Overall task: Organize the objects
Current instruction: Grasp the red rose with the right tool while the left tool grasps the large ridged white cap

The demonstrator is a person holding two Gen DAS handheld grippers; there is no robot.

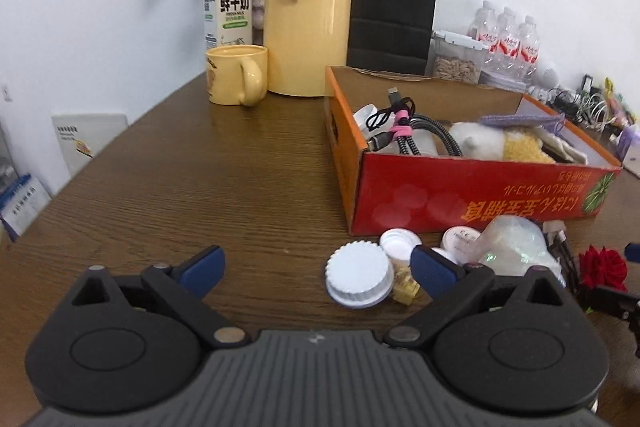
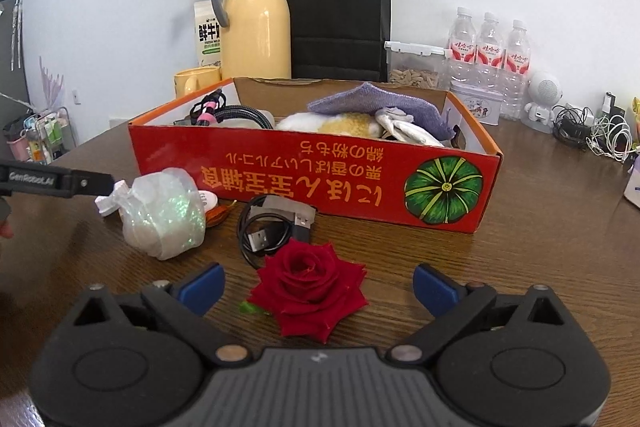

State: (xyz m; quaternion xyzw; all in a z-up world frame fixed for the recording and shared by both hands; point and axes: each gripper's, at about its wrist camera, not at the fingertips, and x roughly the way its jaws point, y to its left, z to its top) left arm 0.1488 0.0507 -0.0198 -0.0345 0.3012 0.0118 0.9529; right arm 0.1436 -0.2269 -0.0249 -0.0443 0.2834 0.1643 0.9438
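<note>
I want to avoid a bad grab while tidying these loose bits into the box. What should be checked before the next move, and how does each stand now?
1. Right gripper open: ok, nothing pinched.
2. Red rose lined up between the right gripper's fingers: ok, centred on the table.
3. Left gripper open: ok.
4. White lid centred for the left gripper: not ok, it sits toward one finger.
5. Black cable clear of the rose: cannot tell, it lies very close behind.
6. Room in the red box: ok, though cables, cloth and a plush toy already lie inside.
</note>
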